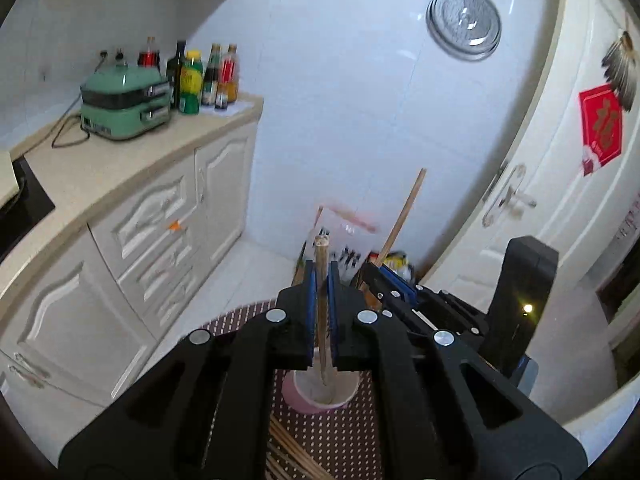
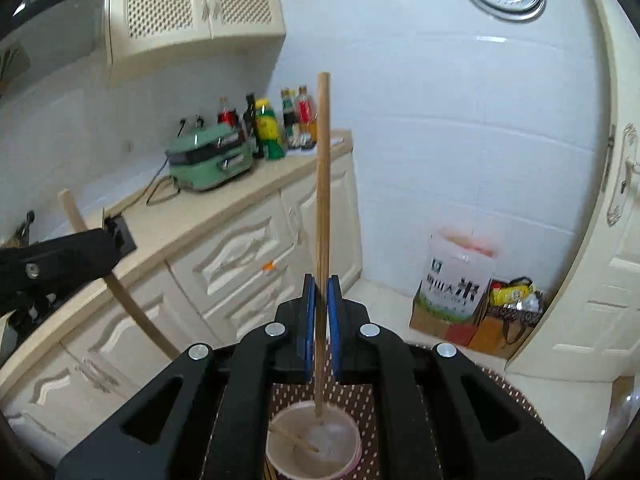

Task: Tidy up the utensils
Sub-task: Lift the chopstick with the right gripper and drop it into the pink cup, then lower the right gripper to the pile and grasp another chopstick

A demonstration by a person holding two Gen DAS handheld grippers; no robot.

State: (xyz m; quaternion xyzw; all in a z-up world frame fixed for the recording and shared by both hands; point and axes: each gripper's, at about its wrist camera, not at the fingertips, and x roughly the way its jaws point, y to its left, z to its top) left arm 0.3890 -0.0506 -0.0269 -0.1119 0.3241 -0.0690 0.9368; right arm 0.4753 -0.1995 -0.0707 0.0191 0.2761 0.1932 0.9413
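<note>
Right wrist: chopstick above pink cup rim, countertop left.

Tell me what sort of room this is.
A home kitchen, most likely: a countertop over cream cabinets, a green countertop cooker plugged in beside sauce bottles, and white tiled walls.

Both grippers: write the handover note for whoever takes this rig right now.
Left gripper: shut on a wooden chopstick, its lower end over the pink cup.
Right gripper: shut on chopsticks held upright, lower tips in the same cup.
Cup stands on the dotted mat; one loose chopstick already lies inside.
Done: one stick in the cup.
Left: release both held loads into the cup, then collect the chopstick pile on the mat.
</note>
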